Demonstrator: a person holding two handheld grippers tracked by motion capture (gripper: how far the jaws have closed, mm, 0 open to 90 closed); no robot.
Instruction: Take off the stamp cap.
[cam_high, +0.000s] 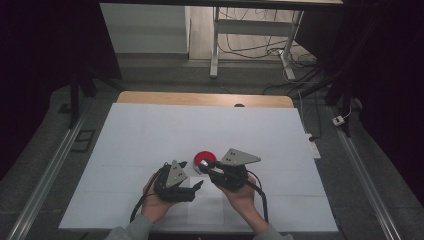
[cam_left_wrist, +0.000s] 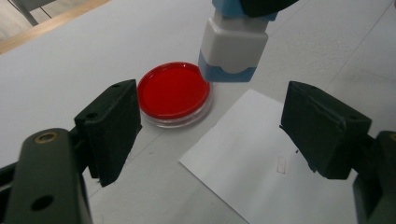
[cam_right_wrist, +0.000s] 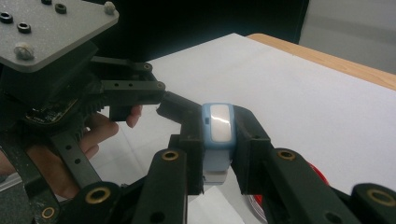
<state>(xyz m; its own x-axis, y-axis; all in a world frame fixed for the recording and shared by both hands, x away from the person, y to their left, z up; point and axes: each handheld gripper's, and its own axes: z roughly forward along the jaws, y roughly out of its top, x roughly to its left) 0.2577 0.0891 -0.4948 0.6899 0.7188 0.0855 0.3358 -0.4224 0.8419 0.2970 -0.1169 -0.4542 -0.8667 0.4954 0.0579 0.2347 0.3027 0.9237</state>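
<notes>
Here, right tool (cam_right_wrist: 218, 140) clamping stamp (cam_right_wrist: 218, 133) beside red dish (cam_left_wrist: 173, 92), paper sheet (cam_left_wrist: 252, 158) nearby

Round red dish (cam_left_wrist: 173, 90): glossy clear plastic rim. Blue-and-white block stamp (cam_left_wrist: 232, 46): smooth satin plastic. White paper sheet (cam_left_wrist: 252, 163): matt. Bench (cam_left_wrist: 70, 60): matt white, wooden edge.

I'm counting one red ink pad (cam_left_wrist: 173, 92), one blue-and-white stamp (cam_left_wrist: 232, 45), one sheet of paper (cam_left_wrist: 261, 163), and my two grippers, left (cam_high: 196, 187) and right (cam_right_wrist: 215, 135).
</notes>
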